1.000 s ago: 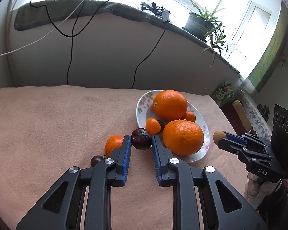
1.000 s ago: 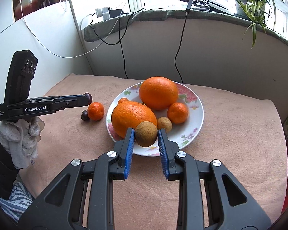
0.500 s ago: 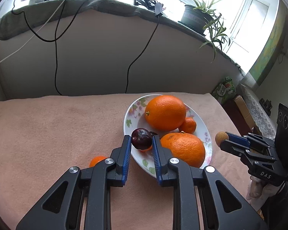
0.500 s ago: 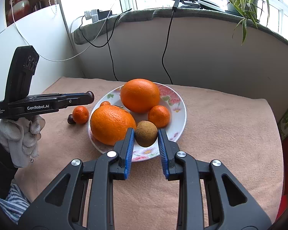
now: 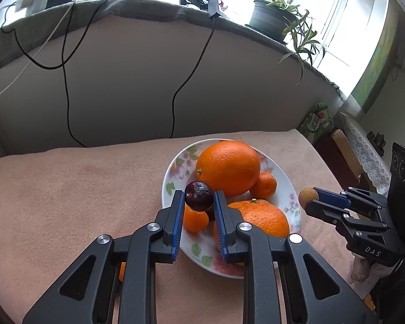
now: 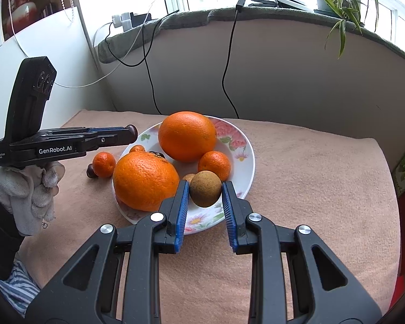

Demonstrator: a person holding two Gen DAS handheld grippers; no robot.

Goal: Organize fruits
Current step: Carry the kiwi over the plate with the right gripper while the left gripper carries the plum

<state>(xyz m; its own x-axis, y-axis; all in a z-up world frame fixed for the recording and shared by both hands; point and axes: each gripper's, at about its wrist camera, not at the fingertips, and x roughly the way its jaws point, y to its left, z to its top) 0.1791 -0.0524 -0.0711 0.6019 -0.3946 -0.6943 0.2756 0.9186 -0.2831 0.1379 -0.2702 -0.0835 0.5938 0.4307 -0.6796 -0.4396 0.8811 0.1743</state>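
Left hand-held gripper (image 5: 197, 202) is clamped on a small dark purple plum-like fruit (image 5: 199, 195), pinched between its 2 blue pads, and it hovers right over the near-left part of the white floral china plate (image 5: 172, 174). Right hand-held gripper (image 6: 205, 191) is clamped too, on a small round brown fruit with a rough skin (image 6: 205, 188), and that one hangs above the plate's near rim from the other side.

On the plate I can see 2 big oranges: 1 at the back (image 6: 187, 136), 1 at the front left (image 6: 145, 181), with a small mandarin (image 6: 214, 163) tucked between them and the right edge, and another small brown fruit (image 6: 188, 177) peeking out just behind the held one. Off the plate, on the peach cloth covering the desk (image 6: 310, 175), sit 1 more mandarin (image 6: 104, 164) and a dark little fruit (image 6: 90, 172) touching it, both just beside the plate's left rim.

What matters now, I'd say, is what lies straight below each held fruit. Under the plum there is a gap of bare china in front of a small mandarin (image 5: 195, 220), left of the front orange. Under the brown fruit is the open strip of plate near the front rim. Both fruits are round, so no long axis to worry over. Each looks ready to go down and be let go, though a round fruit could roll against the oranges. The 2 strays lie nearer the left hand.
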